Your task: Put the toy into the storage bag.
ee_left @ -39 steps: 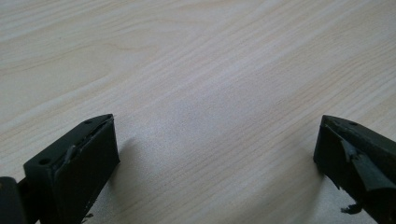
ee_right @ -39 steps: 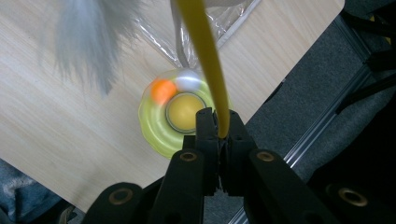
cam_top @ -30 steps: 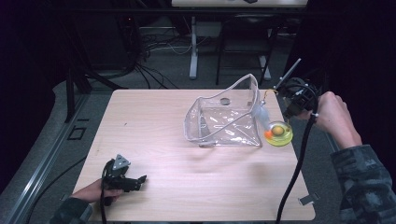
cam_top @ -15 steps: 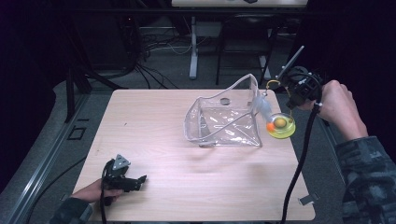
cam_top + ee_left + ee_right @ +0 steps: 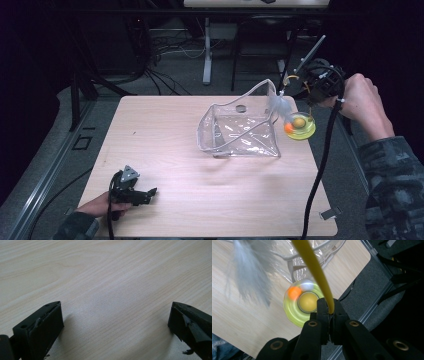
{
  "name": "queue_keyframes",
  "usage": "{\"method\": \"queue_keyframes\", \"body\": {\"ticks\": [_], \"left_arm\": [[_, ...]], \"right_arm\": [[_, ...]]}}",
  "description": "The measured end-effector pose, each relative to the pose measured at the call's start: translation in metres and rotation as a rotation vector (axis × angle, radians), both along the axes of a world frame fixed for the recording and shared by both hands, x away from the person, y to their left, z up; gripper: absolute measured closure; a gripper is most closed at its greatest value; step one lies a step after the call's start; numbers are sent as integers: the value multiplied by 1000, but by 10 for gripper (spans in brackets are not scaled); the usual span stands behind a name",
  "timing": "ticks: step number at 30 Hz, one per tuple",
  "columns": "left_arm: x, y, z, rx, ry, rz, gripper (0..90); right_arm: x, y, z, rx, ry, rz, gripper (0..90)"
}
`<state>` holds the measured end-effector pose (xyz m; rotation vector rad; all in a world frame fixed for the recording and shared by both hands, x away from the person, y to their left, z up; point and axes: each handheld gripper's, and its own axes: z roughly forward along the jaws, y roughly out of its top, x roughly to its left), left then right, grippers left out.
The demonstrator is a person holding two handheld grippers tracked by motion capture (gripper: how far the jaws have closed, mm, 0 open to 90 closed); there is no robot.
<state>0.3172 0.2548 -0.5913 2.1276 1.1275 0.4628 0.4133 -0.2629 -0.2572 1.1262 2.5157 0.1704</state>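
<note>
A toy hangs from my right gripper (image 5: 296, 85): a thin yellow wire (image 5: 312, 262), a white feather (image 5: 277, 105) and a yellow-green disc (image 5: 300, 126) carrying an orange ball (image 5: 294, 293). In the right gripper view its jaws (image 5: 329, 307) are shut on the wire, and the disc (image 5: 294, 312) dangles below, off the table near its right edge. Beside the toy, a clear plastic pouch (image 5: 240, 130) stands open on the table. My left gripper (image 5: 149, 192) rests at the front left, and in its own view (image 5: 116, 322) it stands open over bare wood.
The light wooden table (image 5: 165, 130) has free room across its left half and front. Its right edge (image 5: 362, 257) lies close to the hanging disc. Dark floor, cables and stand legs (image 5: 207, 50) lie beyond the far edge.
My right hand has risen with the toy, so the disc has lifted off the table and swung slightly right. The left gripper has stayed put.
</note>
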Motion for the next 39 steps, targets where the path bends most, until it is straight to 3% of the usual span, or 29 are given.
{"method": "queue_keyframes", "body": {"ticks": [20, 39], "left_arm": [[0, 0, 0, -1, 1, 0, 0], [0, 0, 0, 0, 2, -1, 0]], "right_arm": [[16, 15, 22, -29, -15, 8, 879], [31, 35, 47, -33, -75, 12, 879]]}}
